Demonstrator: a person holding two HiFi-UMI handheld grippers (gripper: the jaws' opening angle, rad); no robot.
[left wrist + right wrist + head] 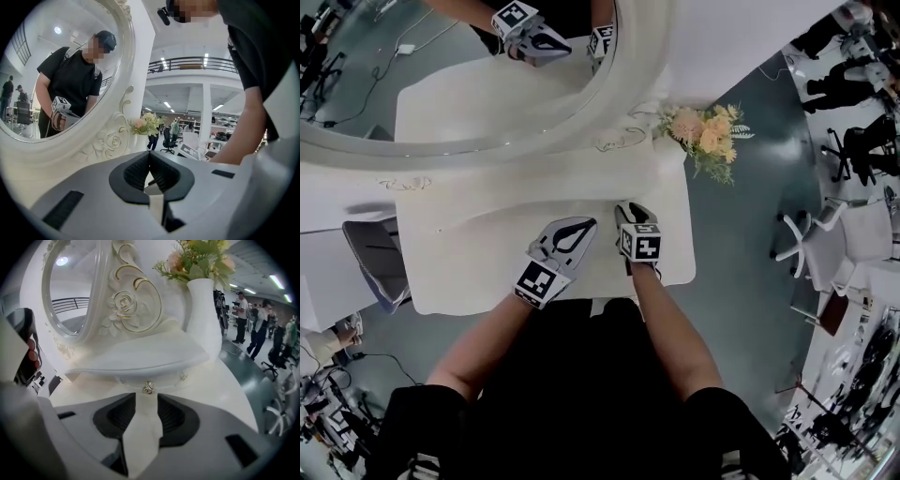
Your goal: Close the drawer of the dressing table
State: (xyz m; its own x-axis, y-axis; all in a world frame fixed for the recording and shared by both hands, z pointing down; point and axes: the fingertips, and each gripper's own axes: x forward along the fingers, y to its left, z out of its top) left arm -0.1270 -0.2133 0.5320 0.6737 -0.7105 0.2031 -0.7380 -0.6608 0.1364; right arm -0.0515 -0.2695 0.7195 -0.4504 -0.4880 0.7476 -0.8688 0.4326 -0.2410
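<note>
The white dressing table carries a raised shelf at the mirror's foot. In the right gripper view a small drawer front with a gold-and-silver knob sits under that shelf and looks pushed in close under the shelf's edge. My right gripper is open, its fingertips just short of the knob, with nothing between them. In the head view it points down at the shelf's right end. My left gripper hovers over the tabletop beside it, shut and empty; its tips meet.
A large oval mirror with carved roses stands behind the shelf. A white vase of peach flowers stands at the table's far right corner. A grey chair is at the left, white office chairs at the right.
</note>
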